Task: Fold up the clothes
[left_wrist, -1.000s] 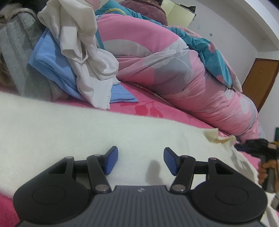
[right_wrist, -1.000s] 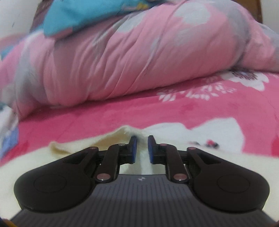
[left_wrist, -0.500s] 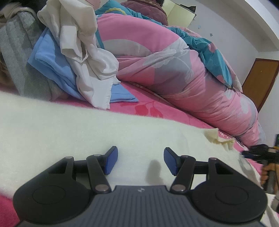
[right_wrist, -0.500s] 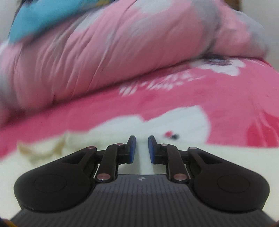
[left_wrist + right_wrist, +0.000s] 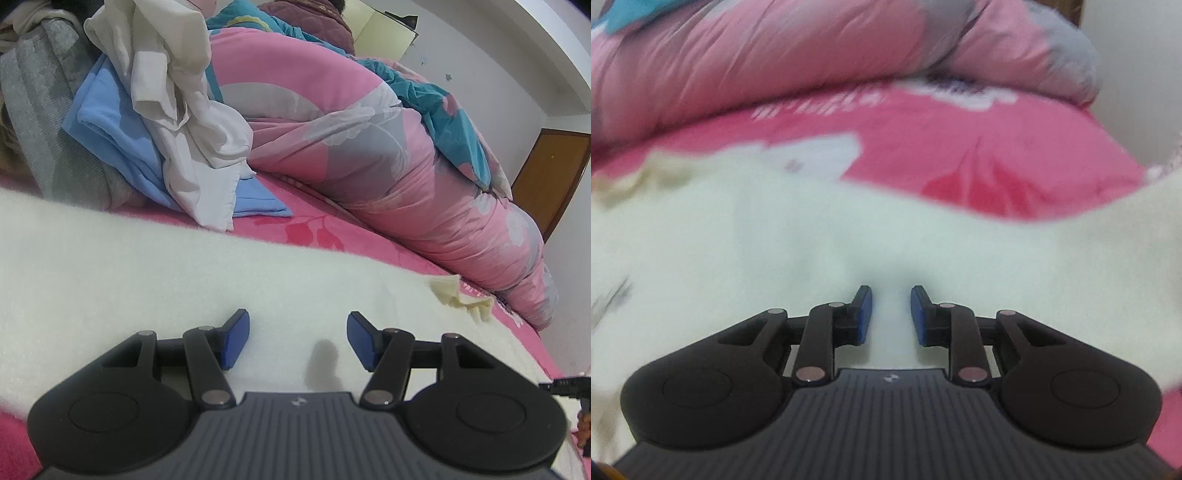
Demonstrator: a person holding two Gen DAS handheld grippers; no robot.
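Observation:
A fluffy cream-white garment (image 5: pixel 184 273) lies spread on the pink floral bed sheet (image 5: pixel 317 232); it also fills the right wrist view (image 5: pixel 849 236). Its yellowish collar edge (image 5: pixel 461 299) sits at the far right. My left gripper (image 5: pixel 297 339) is open and empty, low over the garment's middle. My right gripper (image 5: pixel 891 314) has its jaws partly open, with a clear gap between the blue pads (image 5: pixel 865 317), low over the garment; nothing is visibly held. Its tip shows at the right edge of the left wrist view (image 5: pixel 569 384).
A rolled pink and teal quilt (image 5: pixel 388 147) lies along the far side of the bed. A pile of clothes, white (image 5: pixel 177 92), light blue (image 5: pixel 110 140) and grey (image 5: pixel 33 110), sits at the far left. A brown door (image 5: pixel 550 177) is at the right.
My right gripper has moved right and back over the garment, and its jaws have opened from nearly shut to a wider gap. The left gripper has stayed still and open.

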